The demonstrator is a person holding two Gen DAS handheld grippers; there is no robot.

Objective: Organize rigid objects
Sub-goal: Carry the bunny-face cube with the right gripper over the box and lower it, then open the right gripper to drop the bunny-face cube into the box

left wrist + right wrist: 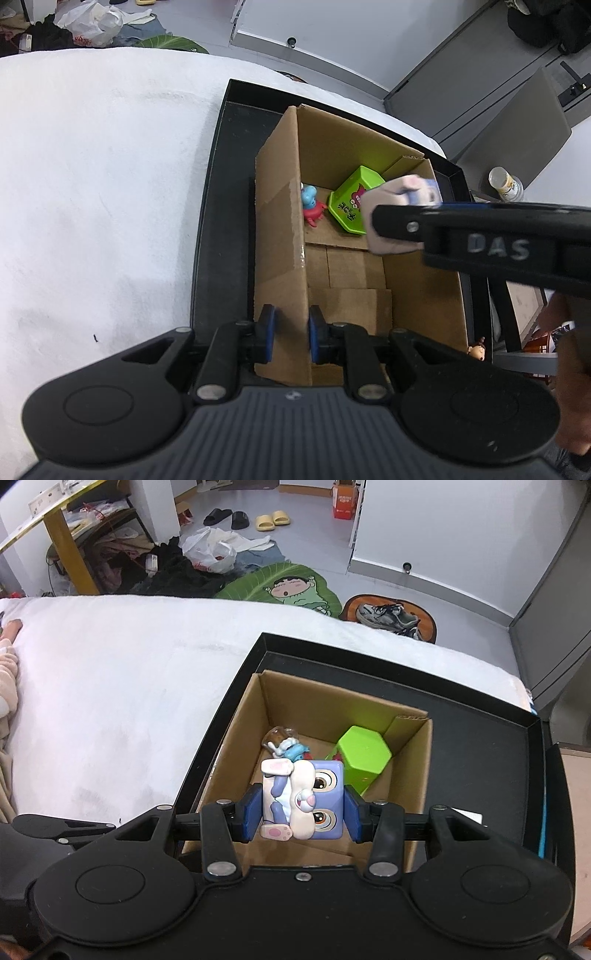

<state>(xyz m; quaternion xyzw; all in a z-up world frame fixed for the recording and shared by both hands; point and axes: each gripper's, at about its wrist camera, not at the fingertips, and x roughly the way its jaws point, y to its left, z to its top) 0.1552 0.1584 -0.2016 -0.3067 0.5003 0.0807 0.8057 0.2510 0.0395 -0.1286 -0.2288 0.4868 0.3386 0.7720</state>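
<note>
An open cardboard box [280, 206] [236, 746] stands in a black tray [221, 184] [480, 746] on a white bed. My left gripper [290, 334] is shut on the box's left wall near its front corner. My right gripper [303, 810] is shut on a purple cube-shaped rabbit toy [306, 801] and holds it above the box opening; the toy shows in the left wrist view [399, 206] too. Inside the box lie a green hexagonal box [354, 199] [364, 755] and a small blue and red figure [312, 205] [291, 749].
The white bed [92, 203] [110, 686] stretches to the left. A small brown figure [476, 349] sits at the tray's right edge. Grey cabinets [480, 96] stand to the right. Beyond the bed the floor holds a green mat [288, 587], shoes [391, 616], bags and slippers.
</note>
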